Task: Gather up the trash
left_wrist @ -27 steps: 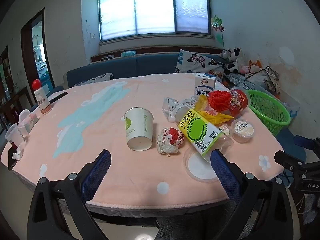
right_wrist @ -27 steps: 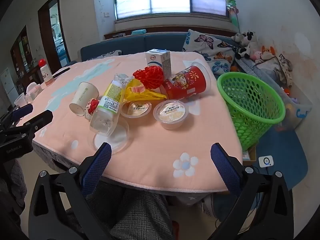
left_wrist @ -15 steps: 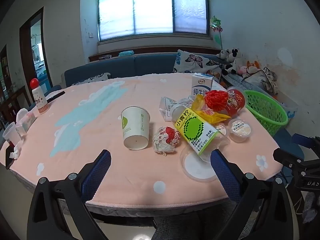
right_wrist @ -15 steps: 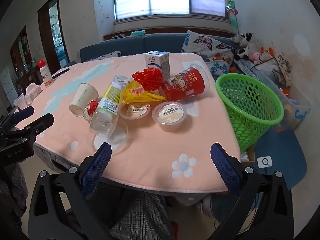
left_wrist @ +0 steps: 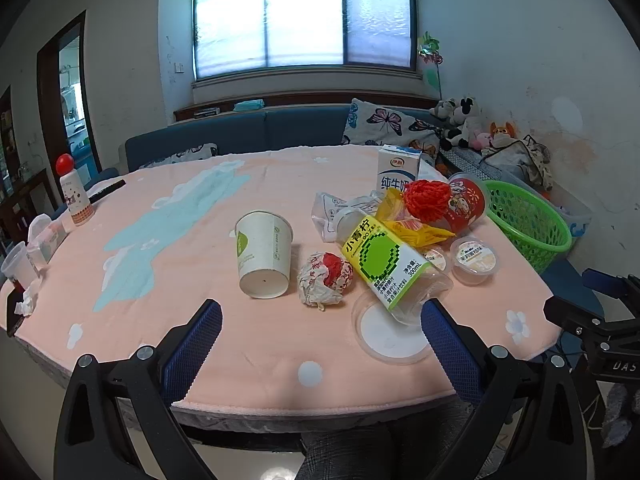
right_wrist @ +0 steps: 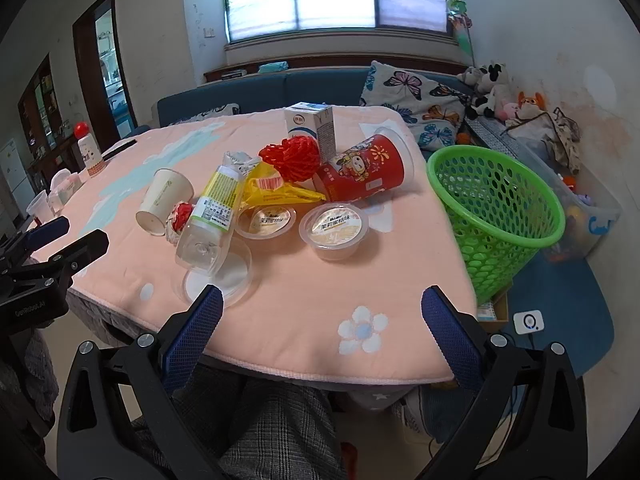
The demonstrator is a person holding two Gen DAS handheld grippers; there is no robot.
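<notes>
Trash lies on the pink table [left_wrist: 200, 240]: a white paper cup [left_wrist: 264, 256] on its side, a crumpled red-white wrapper [left_wrist: 325, 278], a clear bottle with a yellow-green label [left_wrist: 384, 264], a yellow bag [left_wrist: 416, 232], a red mesh ball [left_wrist: 426, 198], a red cup [right_wrist: 362, 170], a milk carton [right_wrist: 314, 126] and two sealed jelly cups [right_wrist: 334, 230]. A green basket [right_wrist: 496, 208] stands off the table's right side. My left gripper [left_wrist: 320, 322] is open and empty, short of the wrapper. My right gripper [right_wrist: 320, 312] is open and empty, over the near table edge.
A bottle with a red cap [left_wrist: 74, 196] and plastic cups [left_wrist: 20, 264] stand at the table's left edge. A clear lid [left_wrist: 390, 334] lies under the bottle. A blue sofa [left_wrist: 260, 132] with a butterfly pillow and plush toys sits behind.
Both grippers moved slightly; the table and trash look a little nearer and shifted in both views. Nothing on the table moved. Both stay open.
</notes>
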